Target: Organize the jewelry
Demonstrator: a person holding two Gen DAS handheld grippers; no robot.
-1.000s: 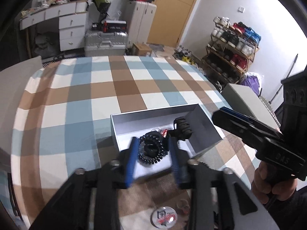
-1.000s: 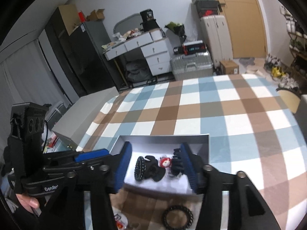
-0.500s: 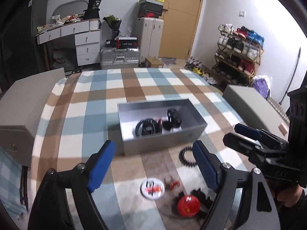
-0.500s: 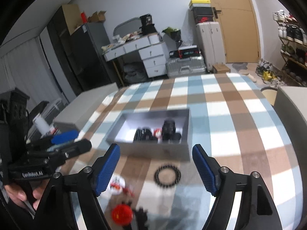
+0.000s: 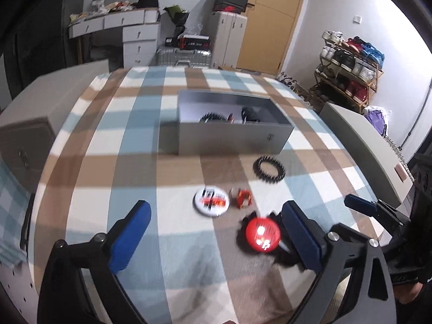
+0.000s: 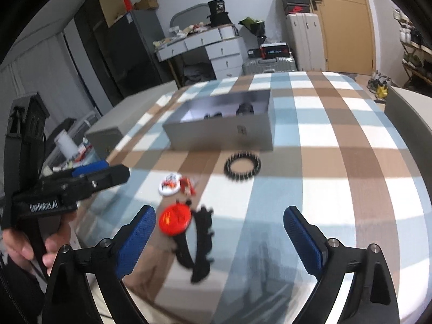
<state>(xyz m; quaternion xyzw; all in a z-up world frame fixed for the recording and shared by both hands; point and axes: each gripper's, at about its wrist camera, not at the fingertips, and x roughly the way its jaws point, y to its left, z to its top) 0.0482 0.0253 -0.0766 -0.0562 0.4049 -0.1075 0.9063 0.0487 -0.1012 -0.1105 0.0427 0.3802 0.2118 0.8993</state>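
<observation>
Both of my tools are spread wide and hold nothing: the left tool hangs over the near part of the checked bench, and the right tool hangs beside it. The grey box stands farther back on the bench and already contains several dark pieces. Outside the box lie a black beaded bracelet just in front of its near wall, a white round badge, a small red charm just beside the badge, a red round badge and a black claw hair clip touching the red badge. I judge the step in hand to be selecting the next loose piece. The red round badge sits nearest the left tool's right finger, so I would centre the tool over it, lower until both pads straddle its rim, and close slowly. The flat disc offers little edge; a shallow approach risks pushing it into the hair clip. I would confirm the grip before lifting toward the box.
</observation>
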